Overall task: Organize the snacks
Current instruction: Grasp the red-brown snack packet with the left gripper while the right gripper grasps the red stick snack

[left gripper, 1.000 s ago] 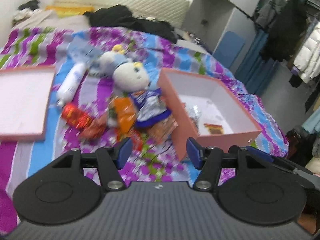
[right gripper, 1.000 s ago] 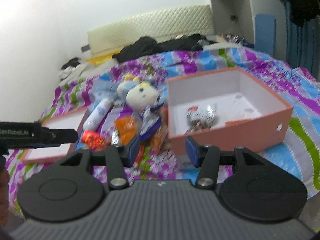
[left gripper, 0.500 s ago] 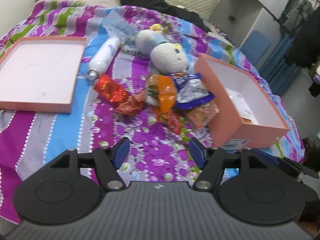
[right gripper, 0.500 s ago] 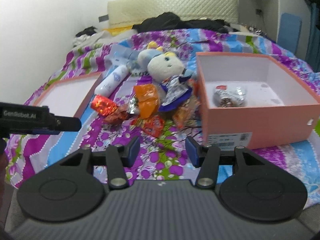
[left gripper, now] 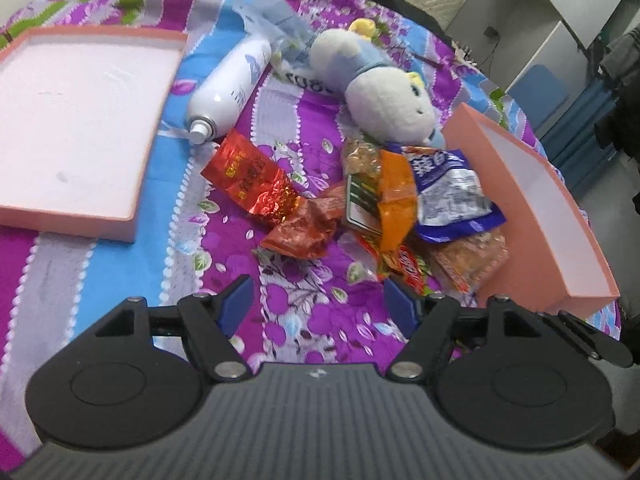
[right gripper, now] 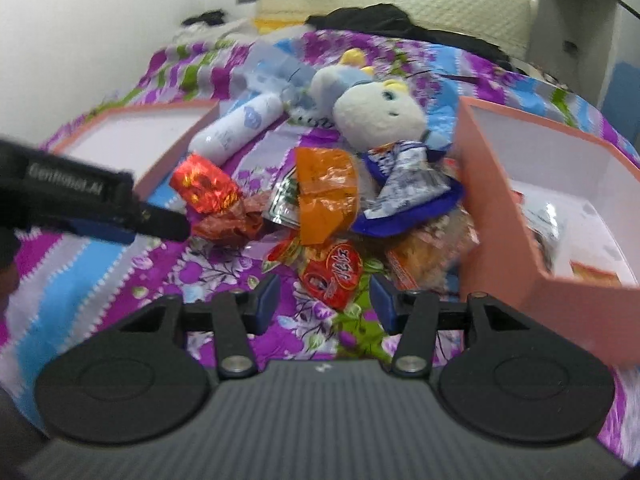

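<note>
A pile of snack packets lies on the purple bedspread: a red foil pack point(left gripper: 250, 178), a crumpled red-brown wrapper point(left gripper: 304, 230), an orange packet point(left gripper: 394, 196), a blue-and-silver packet point(left gripper: 450, 196) and a red round-logo packet point(right gripper: 334, 272). The open pink box point(left gripper: 532, 200) stands to their right and holds a few packets point(right gripper: 544, 236). My left gripper point(left gripper: 318, 304) is open and empty just short of the crumpled wrapper. My right gripper point(right gripper: 324, 300) is open and empty, right over the red round-logo packet.
A pink box lid point(left gripper: 80, 120) lies at the left. A white spray bottle point(left gripper: 232, 88) and a plush toy point(left gripper: 384, 92) lie behind the snacks. The left gripper's arm point(right gripper: 88, 204) crosses the right wrist view at the left. White cabinets point(left gripper: 540, 12) stand beyond the bed.
Both grippers have moved forward and down toward the snack pile, which now fills more of each view. Both stay open and empty.
</note>
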Demonstrator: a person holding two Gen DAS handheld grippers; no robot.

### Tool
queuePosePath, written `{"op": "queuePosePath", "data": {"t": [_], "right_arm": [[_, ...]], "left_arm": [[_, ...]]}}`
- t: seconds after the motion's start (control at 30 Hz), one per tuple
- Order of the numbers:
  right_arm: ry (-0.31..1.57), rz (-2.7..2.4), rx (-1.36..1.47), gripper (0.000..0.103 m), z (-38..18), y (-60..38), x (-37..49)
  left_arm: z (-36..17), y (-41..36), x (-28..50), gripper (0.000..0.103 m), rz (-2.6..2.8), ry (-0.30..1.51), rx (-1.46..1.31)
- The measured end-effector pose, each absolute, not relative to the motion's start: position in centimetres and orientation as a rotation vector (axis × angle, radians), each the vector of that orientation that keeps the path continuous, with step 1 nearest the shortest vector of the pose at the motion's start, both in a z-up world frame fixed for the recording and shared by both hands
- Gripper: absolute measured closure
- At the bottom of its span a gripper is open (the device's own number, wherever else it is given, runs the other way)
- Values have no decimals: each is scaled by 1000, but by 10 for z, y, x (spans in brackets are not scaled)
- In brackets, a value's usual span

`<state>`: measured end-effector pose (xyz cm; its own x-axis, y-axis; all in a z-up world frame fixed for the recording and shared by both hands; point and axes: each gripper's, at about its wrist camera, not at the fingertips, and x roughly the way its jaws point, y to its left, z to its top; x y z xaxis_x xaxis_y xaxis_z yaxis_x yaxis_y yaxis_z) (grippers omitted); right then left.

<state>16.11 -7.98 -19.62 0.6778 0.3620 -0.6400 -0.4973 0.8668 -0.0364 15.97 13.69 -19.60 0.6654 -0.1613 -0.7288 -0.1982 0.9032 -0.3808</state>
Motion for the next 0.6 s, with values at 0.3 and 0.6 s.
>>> {"op": "queuePosePath", "data": {"t": [0.3, 0.6], "right_arm": [[668, 564, -376, 51, -231, -48, 201], [671, 649, -463, 50, -253, -32, 215]], "left_arm": [[-231, 146, 214, 27, 14, 890, -447], [-253, 148, 239, 28, -10, 915, -444]]}}
